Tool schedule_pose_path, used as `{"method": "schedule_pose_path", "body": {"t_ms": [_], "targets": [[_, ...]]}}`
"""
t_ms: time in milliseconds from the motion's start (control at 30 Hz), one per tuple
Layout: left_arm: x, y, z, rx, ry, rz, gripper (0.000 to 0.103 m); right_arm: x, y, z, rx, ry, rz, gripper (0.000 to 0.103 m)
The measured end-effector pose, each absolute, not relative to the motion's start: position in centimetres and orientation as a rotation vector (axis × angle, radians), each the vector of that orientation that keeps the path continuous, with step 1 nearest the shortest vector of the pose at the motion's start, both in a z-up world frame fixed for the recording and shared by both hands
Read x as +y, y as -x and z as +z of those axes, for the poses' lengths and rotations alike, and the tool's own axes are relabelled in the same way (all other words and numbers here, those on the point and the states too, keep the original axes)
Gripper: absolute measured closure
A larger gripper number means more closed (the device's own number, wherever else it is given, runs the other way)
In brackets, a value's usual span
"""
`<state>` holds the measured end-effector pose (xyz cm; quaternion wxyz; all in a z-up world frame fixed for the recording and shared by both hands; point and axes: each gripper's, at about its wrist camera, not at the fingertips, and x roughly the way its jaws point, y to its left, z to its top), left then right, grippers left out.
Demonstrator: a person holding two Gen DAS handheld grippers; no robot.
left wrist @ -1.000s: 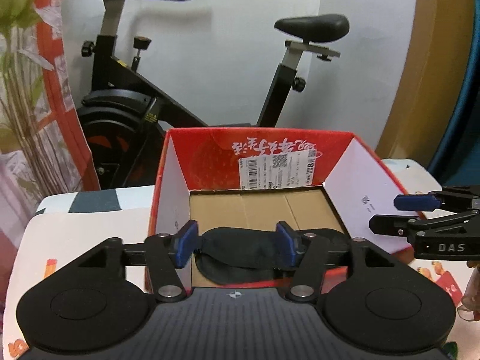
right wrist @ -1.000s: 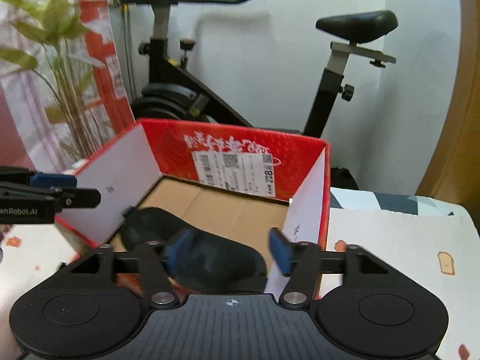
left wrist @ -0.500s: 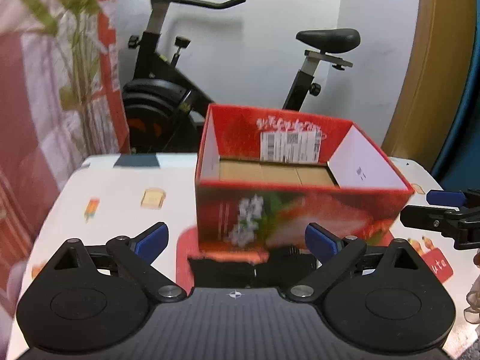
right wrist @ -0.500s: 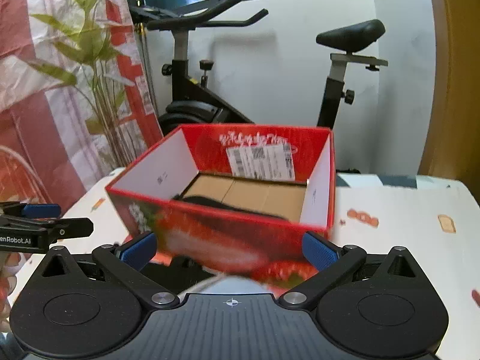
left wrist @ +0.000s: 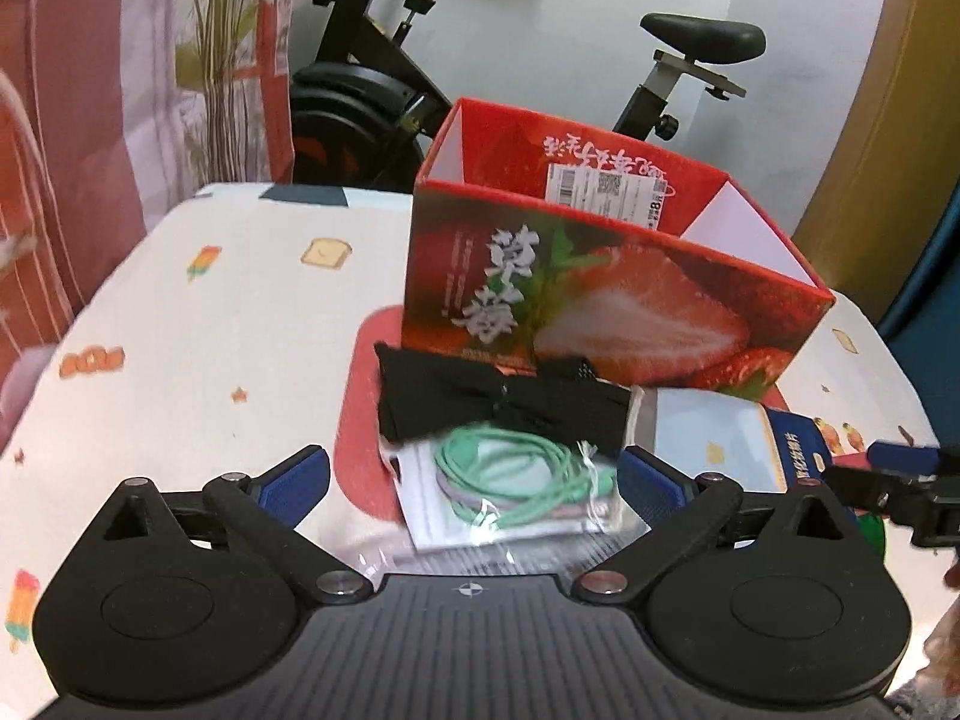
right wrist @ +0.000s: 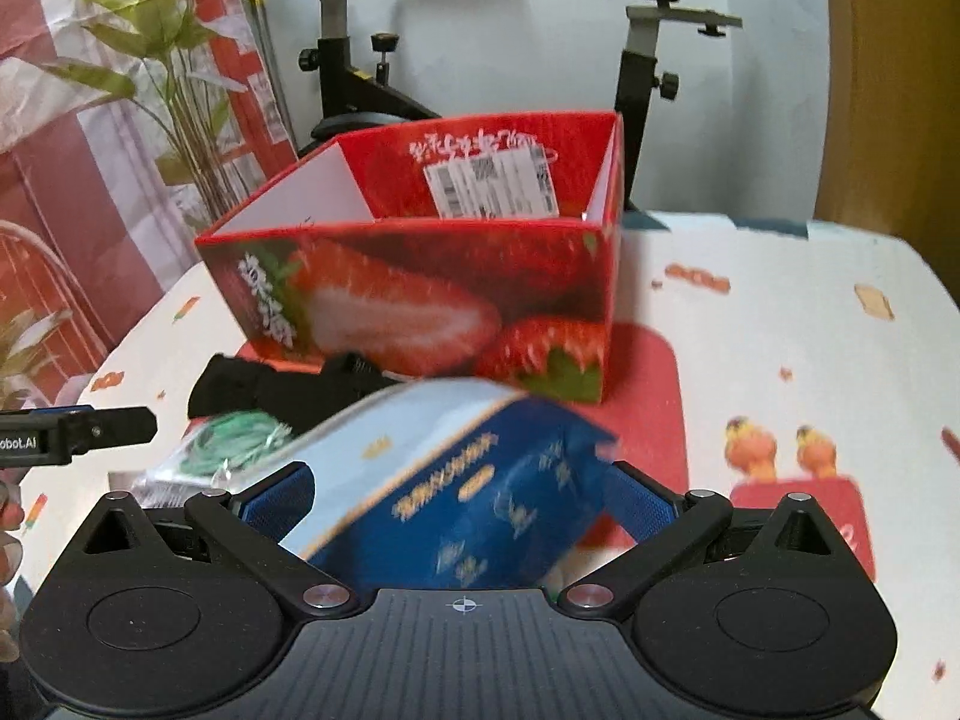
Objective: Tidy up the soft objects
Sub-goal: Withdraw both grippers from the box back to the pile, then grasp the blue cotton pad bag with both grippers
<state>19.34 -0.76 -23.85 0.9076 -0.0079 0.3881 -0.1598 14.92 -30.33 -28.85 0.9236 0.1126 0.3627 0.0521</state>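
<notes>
Left wrist view: the left gripper (left wrist: 474,477) hangs low over the table (left wrist: 180,330) with its jaws wide apart. Between the blue pads (left wrist: 294,480) lies a clear bag of green hair ties (left wrist: 510,480), not pressed by either pad. Just behind the bag a black cloth piece (left wrist: 480,402) lies on a red mat (left wrist: 366,420), touching the foot of the red strawberry box (left wrist: 600,306). The box stands open at the top; what is inside cannot be seen from here. To the right of the bag lies a blue and pale pack (left wrist: 720,438), and the tip of the right gripper (left wrist: 888,480) shows at the right edge. An exercise bike (left wrist: 384,90) stands behind the table.

Right wrist view: the right gripper (right wrist: 459,501) also has its jaws spread wide. The blue pack (right wrist: 468,480) sits between them, blurred; whether the pads touch it I cannot tell. Left of it are the hair ties (right wrist: 234,432) and the black cloth (right wrist: 270,387), both outside the box (right wrist: 420,294). The left gripper's tip (right wrist: 78,429) enters at the left edge, and a plant (right wrist: 174,72) stands behind.
</notes>
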Motion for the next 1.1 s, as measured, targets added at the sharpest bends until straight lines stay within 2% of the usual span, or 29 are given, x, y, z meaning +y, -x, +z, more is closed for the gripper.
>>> {"method": "schedule_pose_path", "body": {"t_ms": [233, 300, 400, 467, 533, 633, 767, 1100], "targets": [[-1.5, -18.1, -24.3, 0.79, 0.001, -0.344, 0.002, -30.1, -13.6, -30.4, 0.766, -0.286, 0.124, 0.005], [-1.4, -17.9, -24.3, 0.785, 0.008, -0.347, 0.005, -29.9, -13.6, -30.5, 0.776, -0.288, 0.132, 0.007], [-1.1, -18.0, -24.3, 0.793, 0.028, -0.36, 0.012, -29.8, -13.9, -30.7, 0.785, -0.294, 0.142, 0.016], [-1.0, -18.0, -24.3, 0.792, 0.033, -0.365, 0.018, -29.8, -14.0, -30.8, 0.792, -0.3, 0.143, 0.03], [-1.0, -17.8, -24.2, 0.793, 0.037, -0.381, 0.023, -29.8, -14.1, -30.9, 0.801, -0.301, 0.149, 0.034], [-1.4, -17.6, -24.2, 0.794, 0.038, -0.41, 0.026, -29.5, -14.1, -30.7, 0.81, -0.304, 0.173, 0.034], [-1.8, -17.3, -24.4, 0.801, 0.044, -0.451, 0.036, -29.0, -14.1, -30.3, 0.812, -0.299, 0.194, 0.035], [-1.5, -17.6, -24.8, 0.828, 0.075, -0.465, 0.041, -27.3, -14.5, -29.8, 0.82, -0.315, 0.287, 0.036]]}}
